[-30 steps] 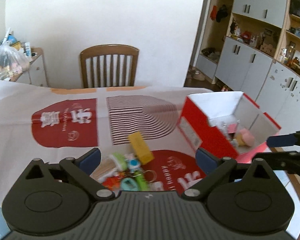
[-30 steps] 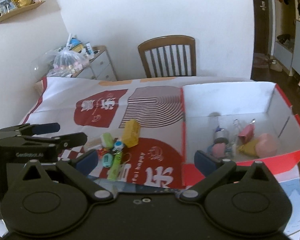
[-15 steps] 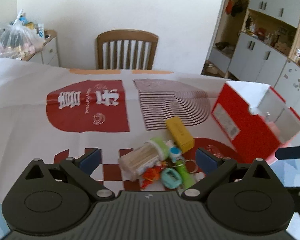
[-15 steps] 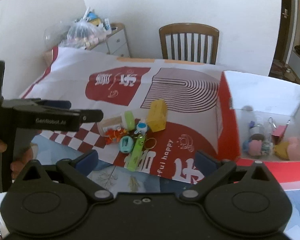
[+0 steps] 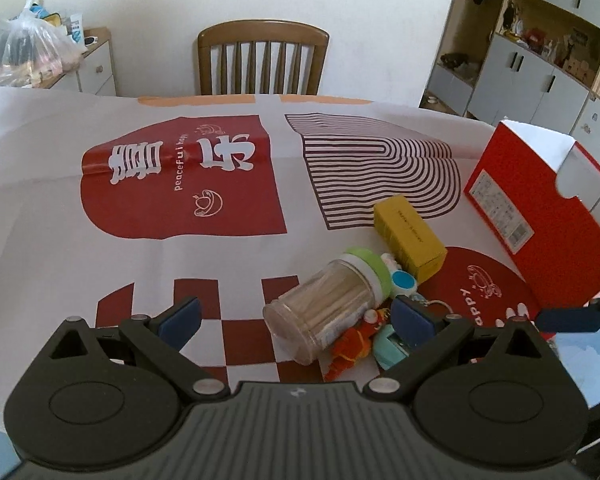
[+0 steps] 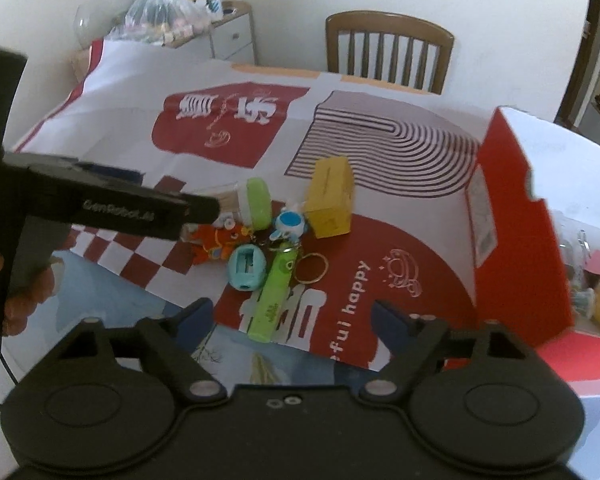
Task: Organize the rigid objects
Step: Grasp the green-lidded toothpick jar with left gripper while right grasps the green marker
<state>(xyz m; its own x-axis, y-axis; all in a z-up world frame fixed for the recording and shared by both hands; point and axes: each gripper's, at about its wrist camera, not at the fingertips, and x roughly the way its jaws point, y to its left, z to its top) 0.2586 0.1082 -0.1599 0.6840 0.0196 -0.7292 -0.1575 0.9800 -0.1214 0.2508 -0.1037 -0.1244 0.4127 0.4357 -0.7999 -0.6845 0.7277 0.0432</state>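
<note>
The right gripper (image 6: 290, 316) is seen closing, nothing between its jaws; the left gripper (image 5: 296, 316) is spread, empty. Beyond, on the surface (image 5: 220, 256), the toothpick jar (image 5: 324, 304) lies light, stiff, probably slippery, best pinched across its body.

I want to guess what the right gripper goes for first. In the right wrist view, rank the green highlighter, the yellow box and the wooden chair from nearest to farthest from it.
From the right gripper, whose jaws are closing with nothing between them:
1. Green highlighter, just ahead, between the fingers' lines.
2. Yellow box, farther up the table, by the red box.
3. Wooden chair, beyond the table's far edge.
</note>
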